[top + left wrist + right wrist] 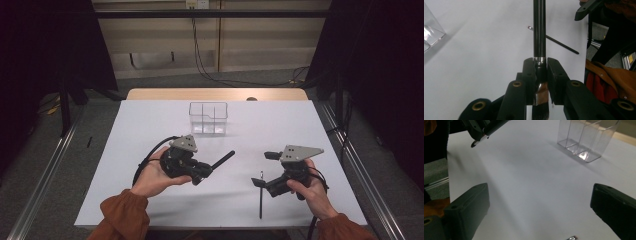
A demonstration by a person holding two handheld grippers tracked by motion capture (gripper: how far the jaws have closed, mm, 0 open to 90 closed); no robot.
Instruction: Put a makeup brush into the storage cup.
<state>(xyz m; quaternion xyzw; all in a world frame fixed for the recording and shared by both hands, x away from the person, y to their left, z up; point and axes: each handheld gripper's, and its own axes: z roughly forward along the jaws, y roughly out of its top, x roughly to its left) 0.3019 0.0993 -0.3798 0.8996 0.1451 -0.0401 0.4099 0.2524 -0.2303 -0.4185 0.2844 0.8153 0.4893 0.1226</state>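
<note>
The clear organiser (208, 118) stands at the far middle of the white table (150, 125), and every compartment visible from the high view looks empty, so nothing seems to be stowed yet; 2 items remain outside it. The left gripper (200, 172), near the organiser on the person's side and to its left, has its jaws clamped tight on a black makeup brush (539, 30) at the metal ferrule (bristles toward the hand, handle pointing out and away); this brush appears lifted clear of the table, so I judge it is partway to being dropped in. The right gripper (261, 182) sits farther from the organiser, to its right; its jaws stand wide apart with nothing between them; just below lies a thin black pencil (260, 197), still waiting to be picked up.
</note>
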